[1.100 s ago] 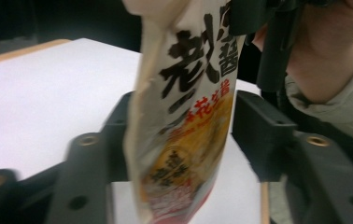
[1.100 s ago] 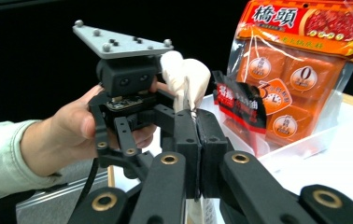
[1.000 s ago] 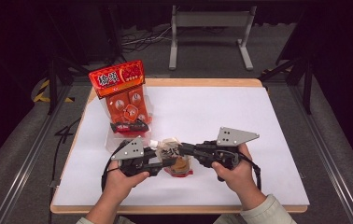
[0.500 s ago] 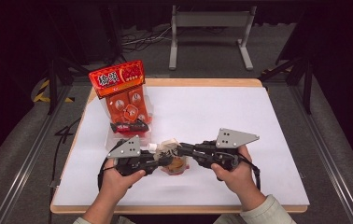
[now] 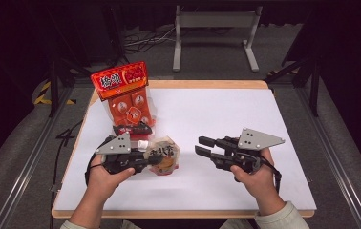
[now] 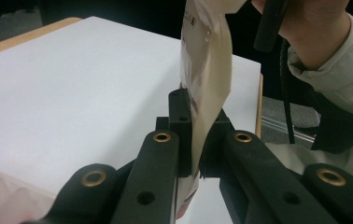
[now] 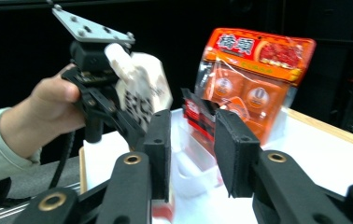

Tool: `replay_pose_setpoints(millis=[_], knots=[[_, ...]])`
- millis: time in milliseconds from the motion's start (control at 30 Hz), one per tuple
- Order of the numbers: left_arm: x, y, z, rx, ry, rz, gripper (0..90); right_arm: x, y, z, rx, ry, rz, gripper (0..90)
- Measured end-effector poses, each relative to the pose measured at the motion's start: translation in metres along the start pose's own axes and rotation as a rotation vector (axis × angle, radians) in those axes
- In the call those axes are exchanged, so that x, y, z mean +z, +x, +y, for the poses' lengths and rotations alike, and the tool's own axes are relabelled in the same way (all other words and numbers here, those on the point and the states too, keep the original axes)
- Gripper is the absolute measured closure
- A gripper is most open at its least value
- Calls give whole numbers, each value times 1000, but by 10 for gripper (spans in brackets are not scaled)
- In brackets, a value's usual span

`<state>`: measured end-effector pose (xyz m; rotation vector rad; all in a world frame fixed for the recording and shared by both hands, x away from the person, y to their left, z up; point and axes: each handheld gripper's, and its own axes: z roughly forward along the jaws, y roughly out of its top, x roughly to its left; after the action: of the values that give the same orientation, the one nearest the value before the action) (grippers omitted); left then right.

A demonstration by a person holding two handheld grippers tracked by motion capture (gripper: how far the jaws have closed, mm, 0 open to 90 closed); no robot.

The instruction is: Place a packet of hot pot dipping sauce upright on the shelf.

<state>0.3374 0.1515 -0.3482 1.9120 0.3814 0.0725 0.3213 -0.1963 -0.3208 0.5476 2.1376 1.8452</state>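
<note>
Beige pouch [image 5: 164, 155] hangs clamped in the left fingers [image 6: 198, 140], lifted over the near-left of the bench [image 5: 226, 114]. The right fingers [image 7: 191, 154] have just been opening, with nothing between, and stand right of the pouch, apart.

- The spouted pouch [image 5: 164, 155] is a small soft pack, cream-coloured with dark printed characters, an orange-brown patch low on its front and a white cap at its upper left corner.
- It is clamped between the shut jaws of the left gripper [image 5: 155, 160], which pinch it at one edge.
- In the high view it sits over the white table top near the front left, just in front of the red-and-orange snack bag, well apart from the right gripper.
- In the left gripper view the pouch [image 6: 207, 79] stands nearly upright, edge-on, rising from between the jaws.
- In the right gripper view the pouch [image 7: 144, 91] looks blurred, so its print cannot be read.
</note>
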Motion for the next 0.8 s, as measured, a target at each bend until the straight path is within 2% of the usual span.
replay_pose_setpoints(millis=[133, 267, 433, 467, 633, 800], knots=[[-11, 3, 3, -4, 6, 21, 863, -12, -8, -4, -17, 11, -64, 586], [-18, 5, 5, 1, 19, 50, 862, -25, -16, -7, -13, 21, -114, 544], [-28, 6, 6, 6, 12, 74, 863, -41, -25, -12, -18, 43, -167, 499], [-31, 7, 7, 17, 14, 79, 863, -44, -28, -13, -19, 50, -180, 492], [-43, 9, 9, 16, -2, 101, 863, -58, -39, -22, -1, 78, -230, 480], [-52, 11, 10, 26, -8, 138, 864, -70, -47, -28, 25, 82, -261, 447]])
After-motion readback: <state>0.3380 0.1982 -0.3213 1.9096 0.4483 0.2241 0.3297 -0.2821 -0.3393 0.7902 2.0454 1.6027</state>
